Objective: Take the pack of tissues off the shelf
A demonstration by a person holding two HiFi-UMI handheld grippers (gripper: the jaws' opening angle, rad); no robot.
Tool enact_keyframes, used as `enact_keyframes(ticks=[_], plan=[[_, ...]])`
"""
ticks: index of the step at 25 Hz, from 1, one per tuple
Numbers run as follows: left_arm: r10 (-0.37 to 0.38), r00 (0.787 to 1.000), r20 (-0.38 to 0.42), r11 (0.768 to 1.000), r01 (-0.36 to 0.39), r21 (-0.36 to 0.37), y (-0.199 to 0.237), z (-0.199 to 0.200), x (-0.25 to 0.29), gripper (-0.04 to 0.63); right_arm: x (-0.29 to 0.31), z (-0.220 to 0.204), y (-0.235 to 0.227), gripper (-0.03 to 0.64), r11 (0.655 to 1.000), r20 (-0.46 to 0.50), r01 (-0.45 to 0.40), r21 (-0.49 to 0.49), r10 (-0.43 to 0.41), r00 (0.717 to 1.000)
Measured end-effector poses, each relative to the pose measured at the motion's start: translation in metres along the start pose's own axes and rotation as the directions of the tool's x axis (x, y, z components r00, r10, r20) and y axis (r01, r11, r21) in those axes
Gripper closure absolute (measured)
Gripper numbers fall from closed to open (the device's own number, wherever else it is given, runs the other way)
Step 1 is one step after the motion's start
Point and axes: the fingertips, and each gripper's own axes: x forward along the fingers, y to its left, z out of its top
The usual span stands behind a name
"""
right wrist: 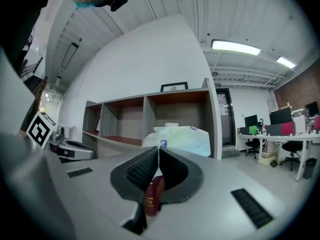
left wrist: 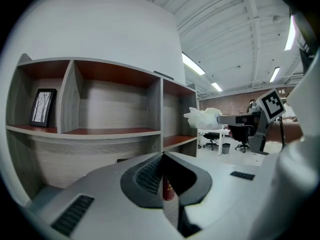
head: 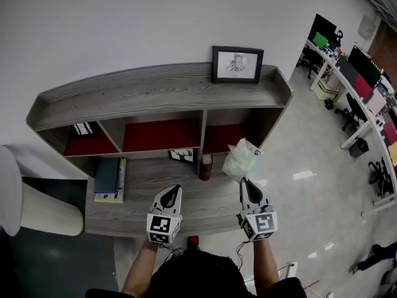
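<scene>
A framed drawing [head: 237,64] stands upright against the white wall [head: 155,23]. Lower down, a dark red container [head: 205,167] stands upright, with flat-lying books [head: 110,180] well to its left. Office desks [head: 366,98] line the far right.

- left gripper [head: 175,189]: near, left of centre, pointing to the far side. jaws pressed together tip to tip, nothing between them. marker cube [head: 164,226] at its near end.
- left forearm [head: 140,267]: bare, reaching from the near edge to the cube.
- right gripper [head: 244,182]: near, right of centre, pointing far, a little farther out than the left. jaws closed, pinching the near edge of the pack of tissues [head: 239,160]. second marker cube [head: 257,222] at its near end.
- right forearm [head: 265,266]: bare, roughly parallel to the left, well apart from it.
</scene>
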Motion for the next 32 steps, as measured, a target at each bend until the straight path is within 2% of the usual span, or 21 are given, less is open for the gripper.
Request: enact_keyframes(ticks=[9, 16, 25, 32], plan=[[0.061, 0.998, -0.028, 0.998, -0.061, -0.012, 0.009, -0.016, -0.017, 0.589, 0.003, -0.015, 0.061, 0.586, 0.984, 0.004, -0.164, 0.066, 0.164, 0.986], [0.154, 0.987, -0.045, 0.988, -0.155, -0.024, 0.032, -0.025, -0.043, 0.589, 0.023, -0.024, 0.107, 0.586, 0.948, 0.0, -0.309, 0.072, 0.31, 0.951], [0.282, 0.954, -0.102, 0.953, -0.291, -0.081, 0.063, -0.057, -0.083, 0.589, 0.048, -0.057, 0.185, 0.586, 0.867, -0.049, -0.495, 0.052, 0.497, 0.866], [0.374, 0.914, -0.157, 0.911, -0.393, -0.121, 0.091, -0.091, -0.114, 0.589, 0.064, -0.09, 0.248, 0.586, 0.78, -0.089, -0.621, 0.075, 0.625, 0.775]])
